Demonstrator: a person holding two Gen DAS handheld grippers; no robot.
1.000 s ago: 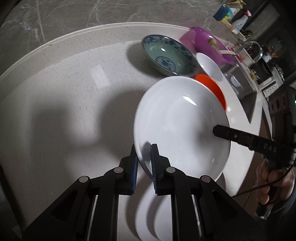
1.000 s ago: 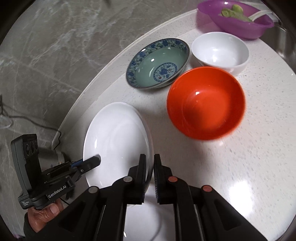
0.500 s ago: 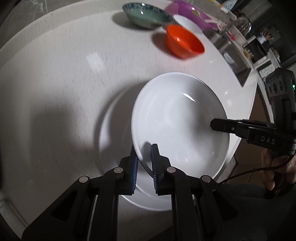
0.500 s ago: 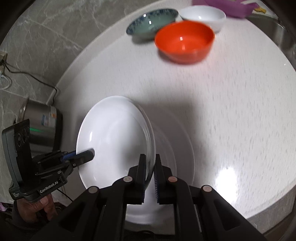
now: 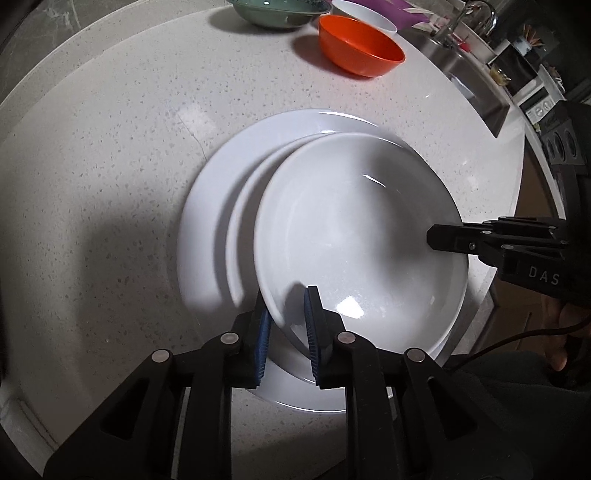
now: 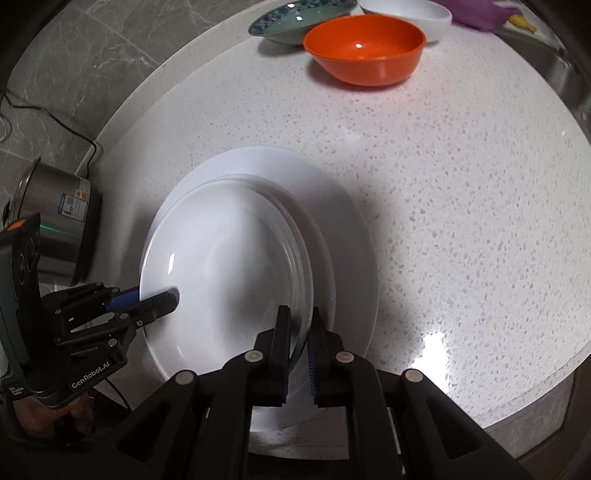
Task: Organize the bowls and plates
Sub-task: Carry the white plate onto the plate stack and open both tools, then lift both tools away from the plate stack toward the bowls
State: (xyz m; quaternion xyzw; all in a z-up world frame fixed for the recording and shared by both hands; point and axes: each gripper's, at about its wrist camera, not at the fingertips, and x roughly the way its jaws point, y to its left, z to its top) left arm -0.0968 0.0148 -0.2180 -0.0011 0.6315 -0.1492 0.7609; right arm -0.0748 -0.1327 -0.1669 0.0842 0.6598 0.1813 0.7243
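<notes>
A white deep plate (image 5: 354, 236) is held by both grippers over a larger white plate (image 5: 210, 206) on the speckled counter. My left gripper (image 5: 286, 325) straddles its near rim with a small gap showing at the pads. My right gripper (image 6: 299, 339) does the same on the opposite rim (image 6: 295, 258). The deep plate (image 6: 221, 266) sits low on the large plate (image 6: 347, 236), shifted toward the counter edge. Whether it rests fully is unclear. An orange bowl (image 5: 358, 48), a blue-patterned bowl (image 5: 277, 11) and a white bowl (image 5: 365, 18) stand at the far side.
A steel pot (image 6: 55, 221) stands left beyond the counter edge in the right wrist view. A purple bowl (image 6: 476, 14) and a sink (image 5: 461, 62) lie past the bowls. The counter edge (image 5: 506, 206) runs close to the plates.
Both grippers carried the deep plate back from the bowls and lowered it onto the large white plate. Both jaws now show a wider gap around the rim.
</notes>
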